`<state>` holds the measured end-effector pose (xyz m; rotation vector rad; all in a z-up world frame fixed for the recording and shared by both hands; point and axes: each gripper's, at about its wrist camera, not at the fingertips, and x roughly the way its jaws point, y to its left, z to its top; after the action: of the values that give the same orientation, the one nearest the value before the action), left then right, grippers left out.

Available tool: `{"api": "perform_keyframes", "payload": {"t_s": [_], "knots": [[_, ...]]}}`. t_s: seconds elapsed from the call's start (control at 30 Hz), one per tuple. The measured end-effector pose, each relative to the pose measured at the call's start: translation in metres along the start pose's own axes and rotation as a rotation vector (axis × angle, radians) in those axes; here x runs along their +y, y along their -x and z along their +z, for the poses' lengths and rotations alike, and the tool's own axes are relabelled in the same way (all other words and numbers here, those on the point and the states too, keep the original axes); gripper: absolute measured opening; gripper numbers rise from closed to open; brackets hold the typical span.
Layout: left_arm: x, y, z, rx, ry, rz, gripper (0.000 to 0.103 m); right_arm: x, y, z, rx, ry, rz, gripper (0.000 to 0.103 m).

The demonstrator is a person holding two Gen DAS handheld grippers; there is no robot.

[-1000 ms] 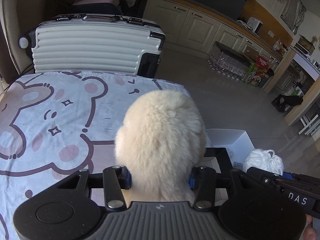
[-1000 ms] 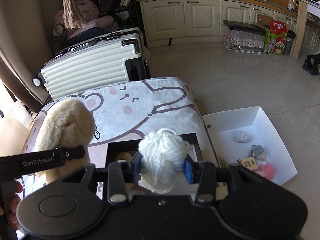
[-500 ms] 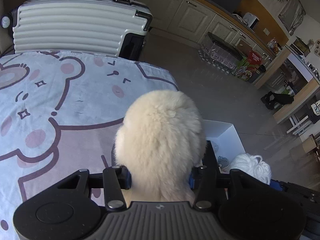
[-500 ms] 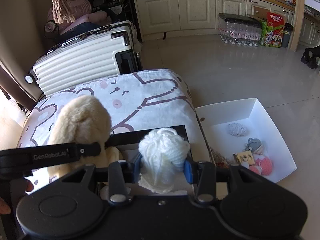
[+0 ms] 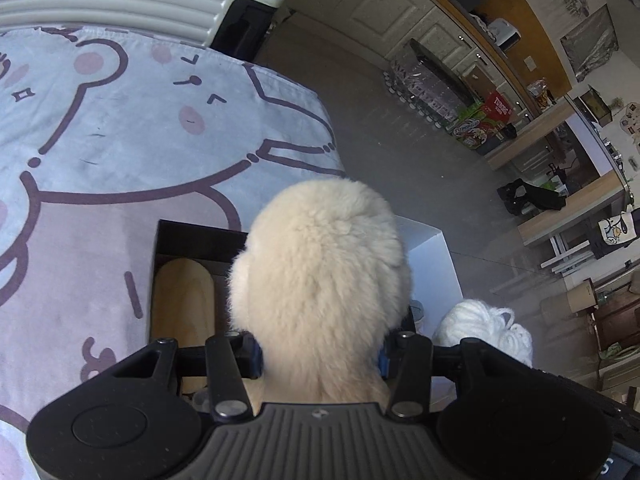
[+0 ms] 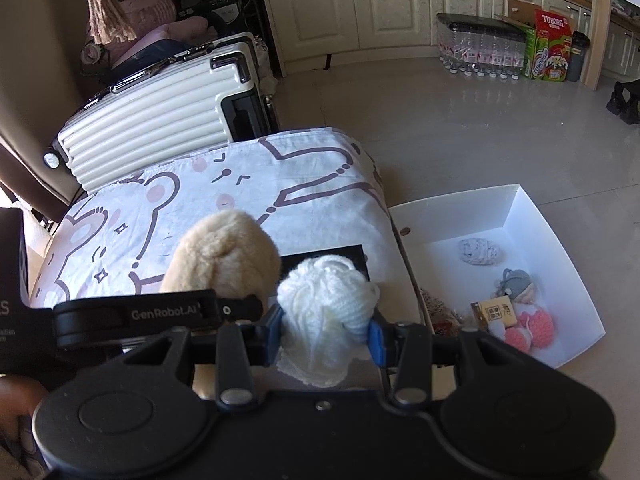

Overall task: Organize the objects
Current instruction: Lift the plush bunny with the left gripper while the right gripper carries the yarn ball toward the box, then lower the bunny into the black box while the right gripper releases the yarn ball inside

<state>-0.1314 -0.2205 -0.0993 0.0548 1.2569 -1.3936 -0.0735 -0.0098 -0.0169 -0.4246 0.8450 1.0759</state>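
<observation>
My left gripper [image 5: 319,356] is shut on a cream fluffy plush toy [image 5: 322,276] and holds it above a black box [image 5: 188,236] on the bear-print bedsheet [image 5: 120,128]; a wooden piece [image 5: 182,300] lies in the box. My right gripper [image 6: 326,330] is shut on a white yarn ball [image 6: 326,300], just right of the plush [image 6: 224,260] and over the same black box [image 6: 320,254]. The yarn ball also shows in the left wrist view [image 5: 484,330].
A white tray [image 6: 532,220] on the floor right of the bed holds a grey knit piece [image 6: 480,252], a small doll [image 6: 516,284], a card [image 6: 498,312] and pink knit items [image 6: 528,328]. A white suitcase [image 6: 160,108] stands behind the bed. Cabinets and bottle packs [image 6: 480,46] line the far wall.
Both grippers have moved right and forward with their loads. The plush is now over the black box, whose inside has come into the left wrist view.
</observation>
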Motion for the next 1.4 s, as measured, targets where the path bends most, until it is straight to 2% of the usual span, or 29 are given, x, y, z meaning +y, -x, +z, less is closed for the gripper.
{"api": "perform_keyframes", "payload": {"t_s": [0.17,0.23,0.37,0.47,0.57,0.8,1.0,1.27,1.33,1.4], "knots": [[0.003,-0.018,-0.001,0.090,0.063,-0.114,0.050,-0.009,-0.007,0.003,0.003,-0.025,-0.010,0.043],[0.008,-0.026,-0.002,0.134,0.082,-0.097,0.050,-0.013,-0.010,0.004,0.005,-0.044,-0.010,0.043],[0.021,-0.040,-0.004,0.165,0.086,-0.001,0.050,-0.011,-0.018,0.004,0.023,-0.039,-0.009,0.044],[0.022,-0.042,-0.001,0.144,0.099,-0.003,0.050,-0.008,-0.021,0.003,0.033,-0.023,-0.005,0.044],[0.017,-0.044,-0.001,0.121,0.043,0.032,0.050,-0.006,-0.025,0.003,0.043,-0.008,0.000,0.043],[0.017,-0.056,-0.003,0.128,0.010,0.051,0.051,-0.013,-0.032,0.003,0.056,-0.014,-0.018,0.043],[0.014,-0.057,-0.005,0.127,-0.029,0.039,0.065,-0.014,-0.041,0.002,0.077,-0.015,-0.017,0.044],[0.014,-0.029,0.006,0.121,-0.013,-0.008,0.068,-0.021,-0.044,0.003,0.070,-0.075,-0.012,0.044],[0.010,-0.018,0.009,0.093,-0.037,-0.006,0.070,-0.024,-0.042,0.002,0.070,-0.094,-0.015,0.044],[0.002,-0.007,0.011,0.052,-0.099,0.037,0.072,-0.025,-0.043,0.001,0.077,-0.099,-0.015,0.044]]}}
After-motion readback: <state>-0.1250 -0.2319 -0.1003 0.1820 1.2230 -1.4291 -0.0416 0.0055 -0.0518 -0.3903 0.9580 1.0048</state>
